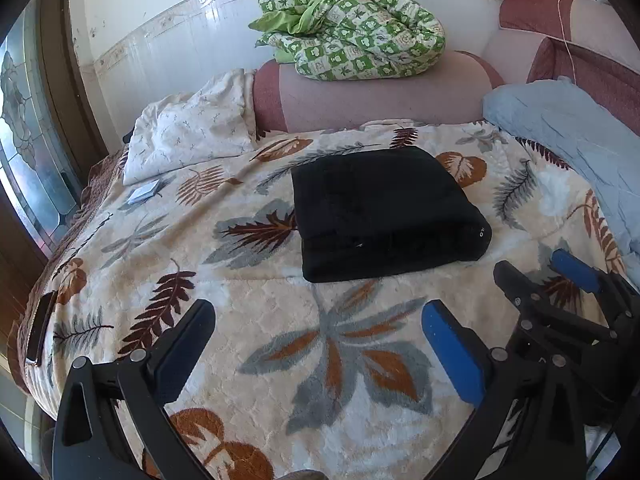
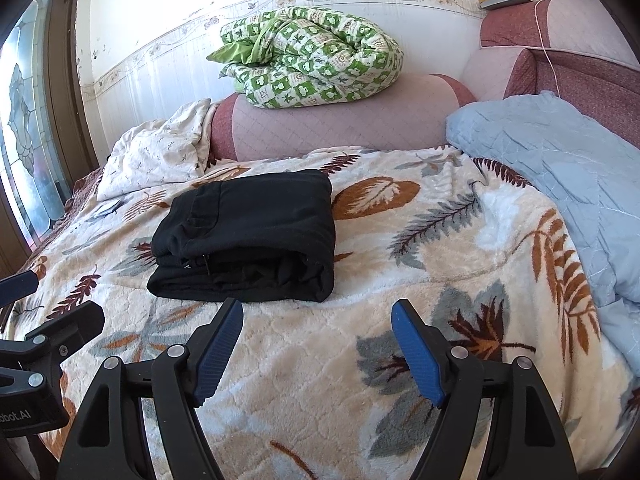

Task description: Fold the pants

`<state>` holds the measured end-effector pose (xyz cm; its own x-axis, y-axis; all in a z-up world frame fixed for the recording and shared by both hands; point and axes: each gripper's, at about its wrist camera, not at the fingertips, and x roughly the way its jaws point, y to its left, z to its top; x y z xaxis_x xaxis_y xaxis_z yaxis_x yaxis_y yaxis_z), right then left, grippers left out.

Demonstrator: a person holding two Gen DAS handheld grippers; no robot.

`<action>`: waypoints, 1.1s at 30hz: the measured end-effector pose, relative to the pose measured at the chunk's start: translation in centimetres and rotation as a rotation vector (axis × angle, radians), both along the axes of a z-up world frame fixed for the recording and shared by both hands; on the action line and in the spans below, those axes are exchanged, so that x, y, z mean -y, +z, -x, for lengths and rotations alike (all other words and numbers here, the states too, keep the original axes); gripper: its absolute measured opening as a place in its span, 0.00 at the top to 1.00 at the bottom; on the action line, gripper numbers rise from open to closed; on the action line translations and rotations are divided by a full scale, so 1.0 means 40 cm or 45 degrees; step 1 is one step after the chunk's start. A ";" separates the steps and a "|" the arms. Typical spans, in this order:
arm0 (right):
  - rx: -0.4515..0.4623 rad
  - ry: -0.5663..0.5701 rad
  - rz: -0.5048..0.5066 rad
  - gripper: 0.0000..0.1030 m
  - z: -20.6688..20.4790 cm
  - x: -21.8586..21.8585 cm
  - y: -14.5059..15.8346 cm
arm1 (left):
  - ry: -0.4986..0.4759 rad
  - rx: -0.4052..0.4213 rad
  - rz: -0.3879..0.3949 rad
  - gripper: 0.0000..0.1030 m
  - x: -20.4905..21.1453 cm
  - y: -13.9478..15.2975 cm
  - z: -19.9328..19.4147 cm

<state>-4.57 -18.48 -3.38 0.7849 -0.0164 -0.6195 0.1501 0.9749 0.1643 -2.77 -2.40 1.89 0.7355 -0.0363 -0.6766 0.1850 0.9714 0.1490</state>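
The black pants (image 1: pixel 384 212) lie folded into a compact rectangle on the leaf-patterned blanket (image 1: pixel 280 320). They also show in the right wrist view (image 2: pixel 252 240). My left gripper (image 1: pixel 320 312) is open and empty, hovering over the blanket in front of the pants. My right gripper (image 2: pixel 318 312) is open and empty, just in front of the pants' near right corner. The right gripper also shows in the left wrist view (image 1: pixel 536 268) at the right edge. The left gripper's fingers (image 2: pixel 60 320) show at the left edge of the right wrist view.
A green checked quilt (image 1: pixel 352 32) lies on the pink sofa back (image 1: pixel 380 96). A light blue quilt (image 2: pixel 560 176) lies at the right. A cream pillow (image 1: pixel 192 136) is at the back left. A small blue packet (image 1: pixel 144 192) and a dark phone (image 1: pixel 40 328) lie near the left edge.
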 end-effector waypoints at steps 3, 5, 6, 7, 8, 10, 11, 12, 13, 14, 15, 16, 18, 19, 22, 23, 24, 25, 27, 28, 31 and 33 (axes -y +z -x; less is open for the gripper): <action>-0.006 0.003 0.000 0.21 -0.003 -0.001 -0.003 | -0.003 -0.014 0.000 0.00 0.000 -0.006 -0.001; -0.007 0.003 0.001 0.21 -0.003 -0.002 -0.003 | -0.005 -0.019 0.000 0.00 0.000 -0.009 0.000; -0.007 0.003 0.001 0.21 -0.003 -0.002 -0.003 | -0.007 -0.021 0.000 0.00 0.000 -0.010 0.000; -0.007 0.003 0.001 0.21 -0.003 -0.003 -0.003 | -0.009 -0.025 0.001 0.00 0.000 -0.011 -0.001; -0.007 0.002 0.001 0.21 -0.003 -0.003 -0.003 | -0.011 -0.029 0.002 0.00 0.000 -0.012 -0.001; -0.007 0.002 0.002 0.21 -0.003 -0.004 -0.004 | -0.013 -0.032 0.001 0.00 0.001 -0.013 -0.001; -0.008 0.001 0.002 0.20 -0.003 -0.004 -0.003 | -0.013 -0.033 -0.001 0.00 0.001 -0.014 0.000; -0.008 0.001 0.001 0.20 -0.003 -0.004 -0.003 | -0.013 -0.033 0.002 0.00 0.001 -0.013 0.000; -0.010 0.002 0.001 0.20 -0.003 -0.005 -0.004 | -0.013 -0.035 0.004 0.00 0.001 -0.014 0.000; -0.012 0.005 0.001 0.20 -0.004 -0.004 -0.008 | -0.013 -0.039 0.005 0.00 0.001 -0.017 0.000; -0.014 0.008 0.002 0.20 -0.005 -0.003 -0.010 | -0.013 -0.043 0.005 0.00 0.000 -0.018 -0.001; -0.018 0.010 0.002 0.20 -0.005 -0.004 -0.012 | -0.013 -0.046 0.006 0.00 0.000 -0.020 -0.001; -0.024 0.016 0.003 0.20 -0.008 -0.004 -0.015 | -0.012 -0.056 0.007 0.00 -0.003 -0.025 -0.003; -0.027 0.018 0.004 0.20 -0.007 -0.006 -0.017 | -0.013 -0.061 0.008 0.00 -0.003 -0.027 -0.004; -0.031 0.027 0.008 0.20 -0.010 -0.005 -0.019 | -0.012 -0.070 0.009 0.00 -0.004 -0.031 -0.006; -0.032 0.030 0.009 0.20 -0.012 -0.003 -0.018 | -0.012 -0.071 0.008 0.00 -0.004 -0.032 -0.006; -0.034 0.031 0.010 0.19 -0.013 -0.003 -0.018 | -0.013 -0.071 0.009 0.00 -0.004 -0.032 -0.006; -0.036 0.032 0.011 0.19 -0.012 -0.003 -0.019 | -0.013 -0.072 0.009 0.00 -0.005 -0.032 -0.006; -0.039 0.034 0.011 0.19 -0.014 -0.002 -0.020 | -0.012 -0.073 0.008 0.00 -0.004 -0.032 -0.006; -0.040 0.035 0.011 0.19 -0.016 -0.001 -0.020 | -0.012 -0.075 0.009 0.00 -0.004 -0.032 -0.006; -0.044 0.037 0.011 0.19 -0.016 -0.001 -0.021 | -0.013 -0.079 0.009 0.00 -0.005 -0.037 -0.006; -0.044 0.037 0.011 0.19 -0.016 -0.001 -0.021 | -0.014 -0.080 0.011 0.00 -0.006 -0.038 -0.006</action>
<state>-3.92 -18.45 -4.22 0.7633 0.0007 -0.6461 0.1268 0.9804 0.1508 -2.53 -2.16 0.37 0.6909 -0.0501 -0.7212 0.2044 0.9704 0.1285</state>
